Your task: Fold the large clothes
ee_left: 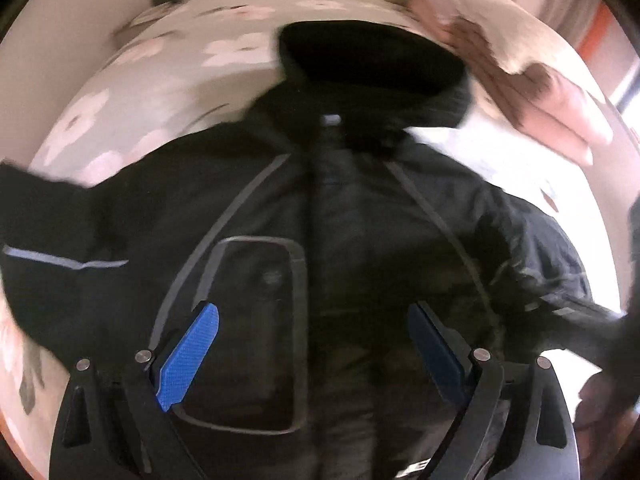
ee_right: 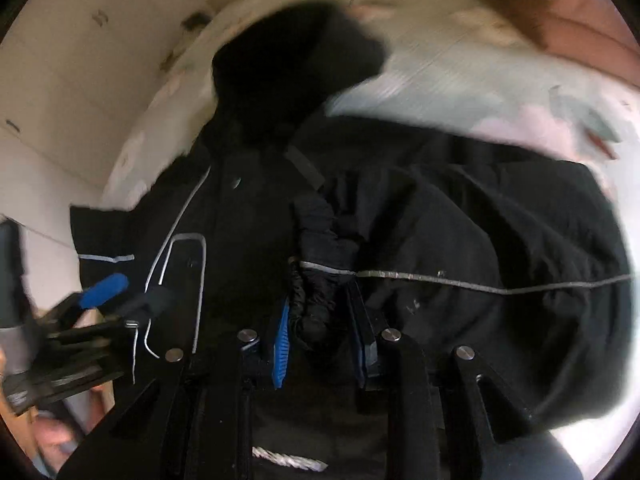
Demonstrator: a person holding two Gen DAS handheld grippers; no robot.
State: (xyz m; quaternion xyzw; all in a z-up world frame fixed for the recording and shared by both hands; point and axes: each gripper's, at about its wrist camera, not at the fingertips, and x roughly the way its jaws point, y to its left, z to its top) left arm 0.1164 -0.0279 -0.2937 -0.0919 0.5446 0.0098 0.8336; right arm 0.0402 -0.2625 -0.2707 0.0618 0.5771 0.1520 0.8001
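Bed (ee_left: 132, 92): floral cover, filling the upper part of both views; it carries everything below.

Jacket (ee_left: 340, 240): large, black, hooded, lying front up across the bed, hood toward the top of frame. Grey piping outlines a chest pocket at lower centre-left of my left view. One sleeve runs off to the left edge; the other is drawn in over the body at centre right of my right view.

Sleeve cuff (ee_right: 320, 272): bunched, grey-striped, at the centre of my right view, sitting between the blue pads.

Right gripper (ee_right: 322, 340): I read it as closed on that sleeve cuff, the fabric pinched in the gap.

Left gripper (ee_left: 312, 360): spread wide, holding nothing, hovering over the pocket; it also shows at the lower left of my right view.

Handling note: both views are smeared, so I judge I should slow down. To lay this sleeve well, I'd carry the cuff flat across the chest, press the body down with the free gripper, and only then release.
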